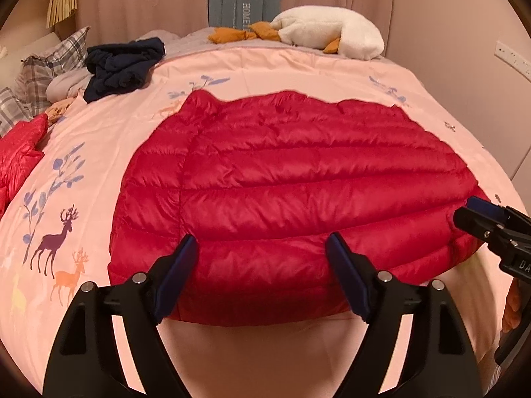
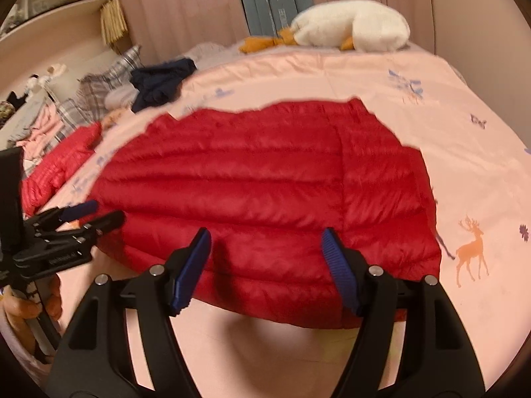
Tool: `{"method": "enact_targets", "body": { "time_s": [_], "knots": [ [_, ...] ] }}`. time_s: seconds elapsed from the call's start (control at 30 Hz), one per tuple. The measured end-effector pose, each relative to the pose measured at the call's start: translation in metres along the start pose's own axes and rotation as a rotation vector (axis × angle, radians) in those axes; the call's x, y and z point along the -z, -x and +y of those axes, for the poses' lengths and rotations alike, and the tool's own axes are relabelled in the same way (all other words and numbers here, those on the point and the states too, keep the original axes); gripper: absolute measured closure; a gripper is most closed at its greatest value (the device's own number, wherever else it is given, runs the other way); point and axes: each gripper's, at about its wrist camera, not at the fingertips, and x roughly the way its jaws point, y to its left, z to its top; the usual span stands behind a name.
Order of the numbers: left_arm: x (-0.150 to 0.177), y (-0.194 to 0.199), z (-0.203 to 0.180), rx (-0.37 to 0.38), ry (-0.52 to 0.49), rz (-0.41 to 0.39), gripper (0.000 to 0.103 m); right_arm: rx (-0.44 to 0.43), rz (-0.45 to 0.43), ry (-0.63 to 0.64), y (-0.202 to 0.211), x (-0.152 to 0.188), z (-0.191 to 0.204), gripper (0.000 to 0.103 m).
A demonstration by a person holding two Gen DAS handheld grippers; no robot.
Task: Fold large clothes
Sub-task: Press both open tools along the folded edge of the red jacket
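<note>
A red quilted down jacket [image 1: 292,179] lies flat on the pink bedspread [image 1: 99,172], folded into a broad block. It also shows in the right wrist view [image 2: 265,182]. My left gripper [image 1: 262,242] is open and empty, its jaws spread over the jacket's near edge. My right gripper [image 2: 267,235] is open and empty over the near edge too. The right gripper shows at the right in the left wrist view [image 1: 478,215]; the left gripper shows at the left in the right wrist view [image 2: 96,214].
A dark navy garment [image 1: 122,66] lies crumpled at the far left. Another red down garment [image 1: 20,152] lies at the left edge. A white plush goose [image 1: 328,31] lies at the far end. Plaid pillows [image 1: 46,66] sit at the left.
</note>
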Motion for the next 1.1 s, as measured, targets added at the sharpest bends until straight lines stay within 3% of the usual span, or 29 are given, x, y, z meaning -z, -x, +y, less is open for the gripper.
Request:
{"method": "enact_targets", "body": {
  "time_s": [0.13, 0.4, 0.7, 1.1],
  "knots": [
    [-0.002, 0.004, -0.010, 0.005, -0.022, -0.027, 0.022, -0.007, 0.012, 0.022, -0.008, -0.001, 0.009, 0.031],
    [0.003, -0.020, -0.018, 0.001, -0.034, 0.027, 0.020, 0.030, 0.097, 0.066, -0.036, 0.009, 0.016, 0.026],
    [0.004, -0.009, -0.011, 0.019, -0.007, 0.019, 0.020, 0.020, 0.047, 0.045, -0.018, 0.006, 0.014, 0.026],
    [0.014, -0.007, -0.007, 0.005, -0.013, 0.036, 0.020, 0.034, 0.083, 0.043, -0.026, 0.011, 0.012, 0.026]
  ]
}}
